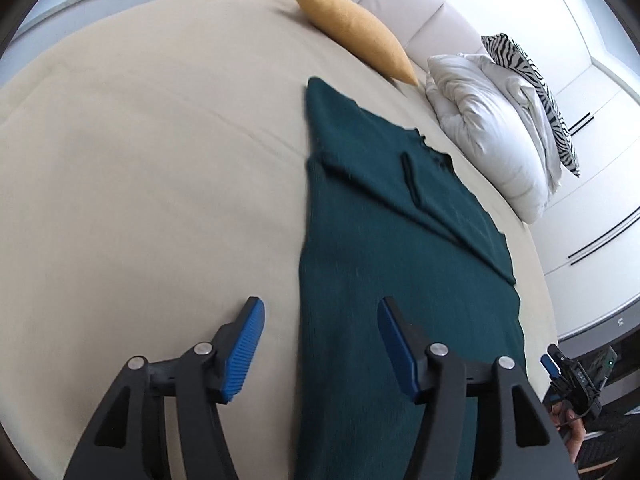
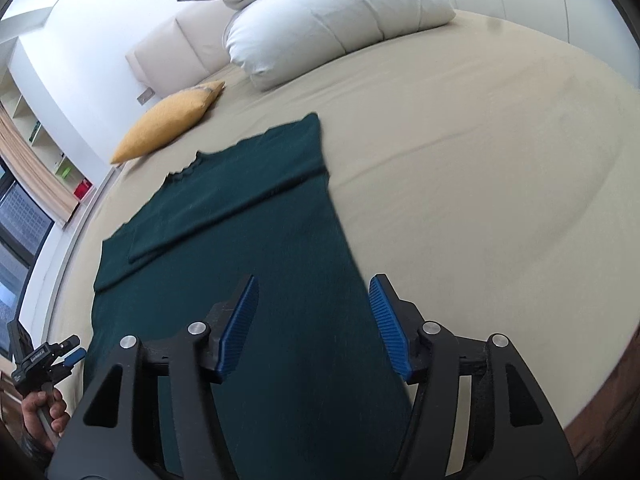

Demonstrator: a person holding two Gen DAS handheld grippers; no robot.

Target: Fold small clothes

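Both tools hang wide apart over the bed (image 1: 140, 160) — nothing held. The left gripper (image 1: 320, 344) straddles the dark green garment's (image 1: 380, 280) left edge; the right gripper (image 2: 312, 320) straddles its right edge — sleeves already folded inward ahead.

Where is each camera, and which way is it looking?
Left wrist: sits on the left gripper, looking forward over the dark green garment's left edge toward the headboard; the right gripper and hand peek in at the right.
Right wrist: sits on the right gripper, looking over the garment's right edge; the left gripper and hand show at the left.
Shared: garment, beige bed, yellow cushion, white duvet, zebra pillow.
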